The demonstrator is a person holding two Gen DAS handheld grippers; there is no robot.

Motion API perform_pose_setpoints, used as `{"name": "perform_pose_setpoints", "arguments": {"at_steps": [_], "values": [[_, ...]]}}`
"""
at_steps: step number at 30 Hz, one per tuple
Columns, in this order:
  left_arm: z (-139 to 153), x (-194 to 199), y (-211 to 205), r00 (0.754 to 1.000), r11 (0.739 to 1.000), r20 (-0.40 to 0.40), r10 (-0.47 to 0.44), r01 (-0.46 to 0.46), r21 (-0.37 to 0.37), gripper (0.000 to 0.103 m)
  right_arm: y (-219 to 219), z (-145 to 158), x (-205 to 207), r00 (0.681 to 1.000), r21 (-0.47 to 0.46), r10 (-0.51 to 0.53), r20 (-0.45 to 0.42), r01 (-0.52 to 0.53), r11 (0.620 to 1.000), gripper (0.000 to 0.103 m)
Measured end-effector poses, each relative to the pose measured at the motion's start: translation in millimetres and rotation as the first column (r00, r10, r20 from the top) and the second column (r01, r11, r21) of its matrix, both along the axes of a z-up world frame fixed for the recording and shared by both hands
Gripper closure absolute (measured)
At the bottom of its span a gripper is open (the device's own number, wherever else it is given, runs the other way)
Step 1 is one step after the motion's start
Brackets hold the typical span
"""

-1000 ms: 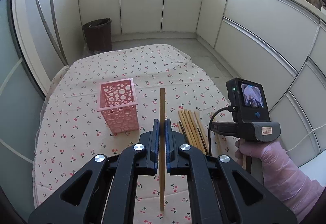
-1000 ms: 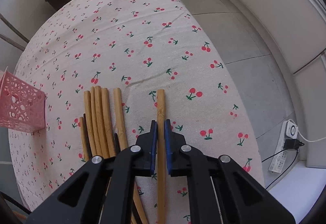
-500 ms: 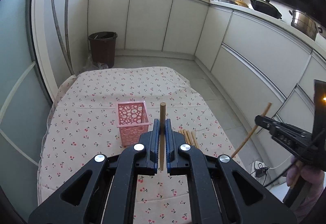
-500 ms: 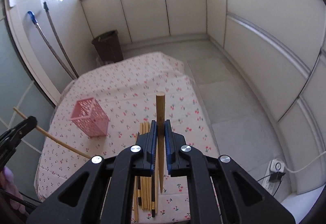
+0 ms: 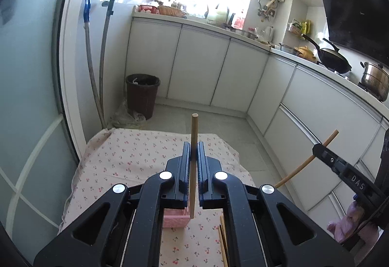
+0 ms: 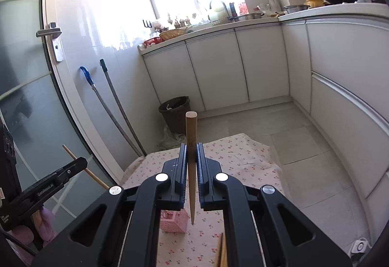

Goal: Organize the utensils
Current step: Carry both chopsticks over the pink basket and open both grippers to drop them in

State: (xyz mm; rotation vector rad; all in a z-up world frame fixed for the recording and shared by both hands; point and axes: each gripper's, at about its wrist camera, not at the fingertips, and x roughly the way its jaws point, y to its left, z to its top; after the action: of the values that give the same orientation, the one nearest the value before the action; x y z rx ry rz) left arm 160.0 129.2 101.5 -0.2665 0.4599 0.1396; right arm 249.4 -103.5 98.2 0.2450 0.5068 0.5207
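Bamboo chopstick (image 5: 193, 165) pinched upright in my left gripper (image 5: 192, 157), another chopstick (image 6: 191, 169) pinched in my right gripper (image 6: 191, 160), both above the pink basket (image 5: 175, 218) on the table (image 5: 121, 157); I should lower each tip-first, vertical, one at a time.

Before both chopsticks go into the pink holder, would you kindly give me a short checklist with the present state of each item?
1. Left gripper shut on its light wooden chopstick: ok.
2. Right gripper shut on its thicker tapered wooden chopstick: ok.
3. Both chopsticks lifted off the cherry-print tablecloth: ok.
4. Pink perforated plastic holder standing upright: cannot tell, the jaws hide most of it.
5. Chopstick tips directly above the holder's opening: cannot tell.
6. More wooden chopsticks remaining on the cloth: not ok, they still need collecting.
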Motion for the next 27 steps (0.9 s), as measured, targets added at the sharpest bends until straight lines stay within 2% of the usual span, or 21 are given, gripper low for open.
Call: {"name": "perform_pose_setpoints", "arguments": {"at_steps": [5,8,10,12,15,21,24,26,27], "values": [[0,25,10,0.999,0.999,0.002,0.051,-0.051,0.016,0.098,17,-5,24,0.999,0.070,0.028,-0.031,-0.026,0.997,0.095],[-19,42,20,0.997,0.998,-0.045,0.061,-0.061,0.007,0.097,30,-11,25,0.998,0.071,0.046,-0.035,-0.044,0.997,0.095],[-35,52,27,0.997,0.999,-0.070,0.037,-0.039,-0.026,0.096,41,-17,29,0.998,0.063,0.053,-0.045,-0.051,0.997,0.095],[-47,57,36,0.995,0.997,-0.094,0.033,-0.040,-0.073,0.084,49,-23,32,0.996,0.066,0.059,-0.061,-0.055,0.996,0.095],[-48,46,51,0.994,0.988,-0.069,0.084,-0.092,-0.122,0.069,61,-30,37,0.995,0.062,0.060,-0.081,-0.055,0.997,0.095],[-32,22,68,0.989,0.974,-0.014,0.150,-0.150,-0.167,0.060,81,-47,46,0.990,0.028,0.058,-0.127,-0.055,0.998,0.095],[-33,24,66,0.990,0.976,-0.028,0.136,-0.139,-0.167,0.058,90,-60,55,0.983,0.030,0.061,-0.171,-0.056,0.998,0.095],[-39,29,62,0.992,0.979,-0.055,0.116,-0.123,-0.164,0.056,96,-71,61,0.976,0.032,0.068,-0.206,-0.062,0.998,0.091],[-43,31,60,0.992,0.981,-0.068,0.107,-0.116,-0.157,0.056,98,-76,63,0.973,0.027,0.063,-0.223,-0.059,0.998,0.086]]}}
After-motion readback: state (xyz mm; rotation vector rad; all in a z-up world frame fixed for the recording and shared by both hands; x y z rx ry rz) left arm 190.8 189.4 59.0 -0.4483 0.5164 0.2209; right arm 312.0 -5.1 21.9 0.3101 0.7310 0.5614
